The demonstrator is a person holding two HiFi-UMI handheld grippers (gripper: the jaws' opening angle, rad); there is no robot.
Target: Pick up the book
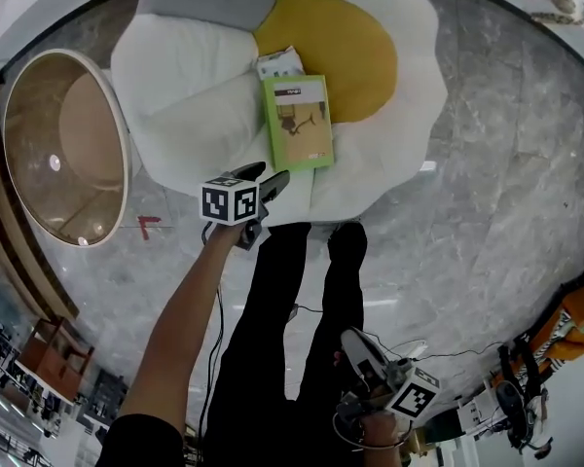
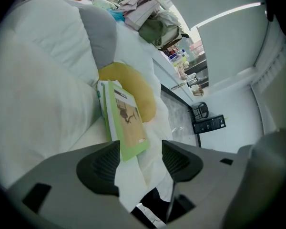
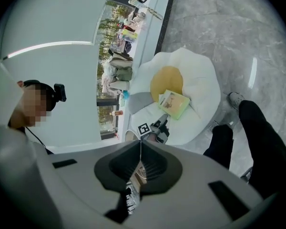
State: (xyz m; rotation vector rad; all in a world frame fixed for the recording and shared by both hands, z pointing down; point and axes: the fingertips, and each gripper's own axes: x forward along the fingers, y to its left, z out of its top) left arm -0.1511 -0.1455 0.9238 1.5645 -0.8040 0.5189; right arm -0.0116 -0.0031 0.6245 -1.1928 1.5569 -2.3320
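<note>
A green book (image 1: 298,121) lies flat on a fried-egg-shaped cushion (image 1: 185,76), at the edge of its yellow yolk (image 1: 346,42). A smaller white booklet (image 1: 280,63) peeks out from behind the book's far end. My left gripper (image 1: 269,179) hovers just short of the book's near edge, pointing down at it, jaws open with nothing between them. In the left gripper view the book (image 2: 127,123) lies just ahead of the open left gripper (image 2: 140,149). My right gripper (image 1: 355,343) hangs low by the person's legs, far from the book, and the right gripper (image 3: 140,144) is shut and empty.
A round beige-rimmed tub (image 1: 63,149) stands on the marble floor (image 1: 496,144) left of the cushion. The person's legs in black trousers (image 1: 292,309) stand at the cushion's near side. Cables and gear (image 1: 535,377) lie at the lower right.
</note>
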